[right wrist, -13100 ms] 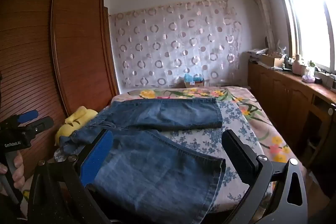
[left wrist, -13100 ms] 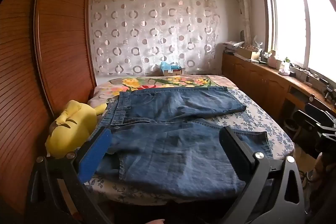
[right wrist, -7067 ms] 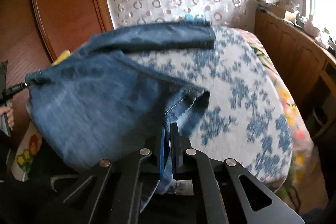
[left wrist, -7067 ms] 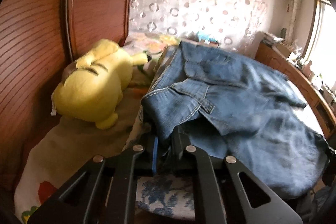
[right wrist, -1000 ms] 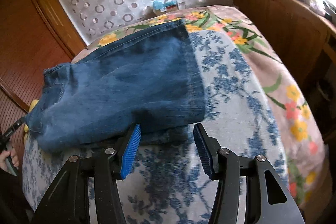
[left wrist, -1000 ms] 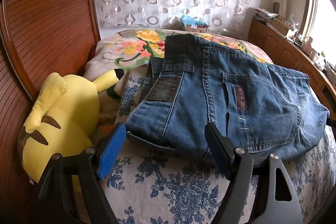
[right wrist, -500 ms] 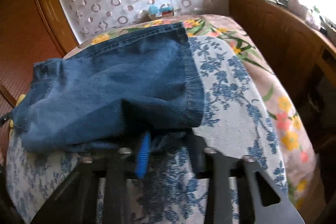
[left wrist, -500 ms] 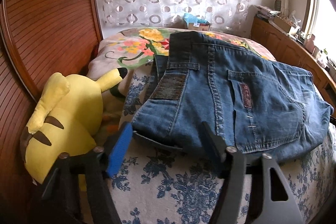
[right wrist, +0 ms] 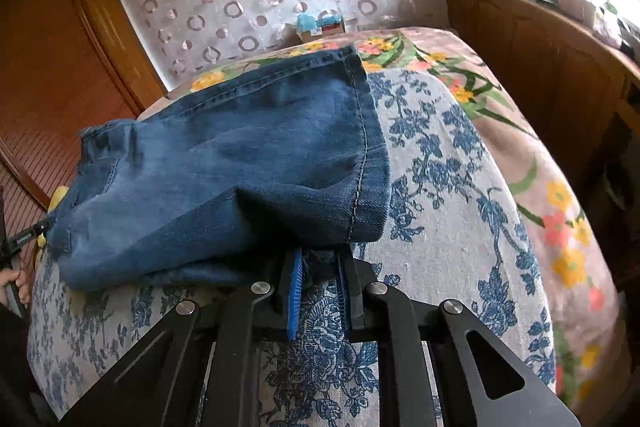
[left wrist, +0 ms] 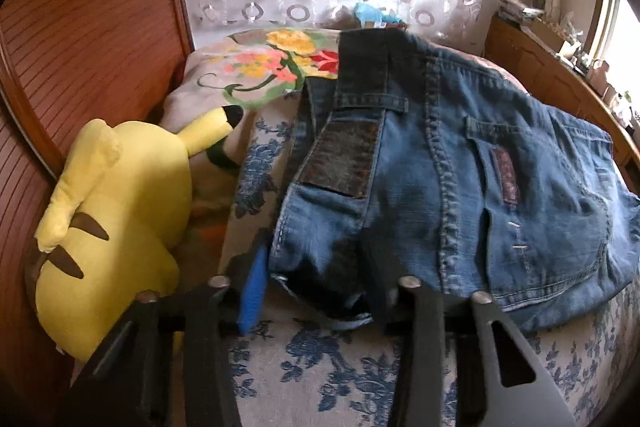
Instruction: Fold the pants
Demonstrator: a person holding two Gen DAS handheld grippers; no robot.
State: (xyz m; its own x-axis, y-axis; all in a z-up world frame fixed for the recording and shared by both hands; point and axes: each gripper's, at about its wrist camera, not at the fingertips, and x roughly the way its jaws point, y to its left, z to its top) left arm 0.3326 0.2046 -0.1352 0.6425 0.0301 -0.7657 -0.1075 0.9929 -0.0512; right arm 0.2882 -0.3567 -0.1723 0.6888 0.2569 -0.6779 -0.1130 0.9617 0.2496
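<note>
The pants [left wrist: 460, 187] are heavy, soft denim: they will drape and sag from any grip, and the stacked layers will likely slide over one another unless all are taken together. Thick hems and the waistband are probably the surest places to take hold.

In the left wrist view they fill the centre and right of the frame, lying on the floral bed cover [left wrist: 340, 379], doubled leg on leg; they are mid blue and faded, with a dark waistband patch and a back pocket. A yellow plush toy [left wrist: 108, 227] lies just beside them at the left.

The left gripper [left wrist: 316, 291] is closing around the near waistband corner, though blur hides whether the pads press yet. The right gripper [right wrist: 320, 287], low in its frame, is closing too and seems to pinch the lower hem layers
</note>
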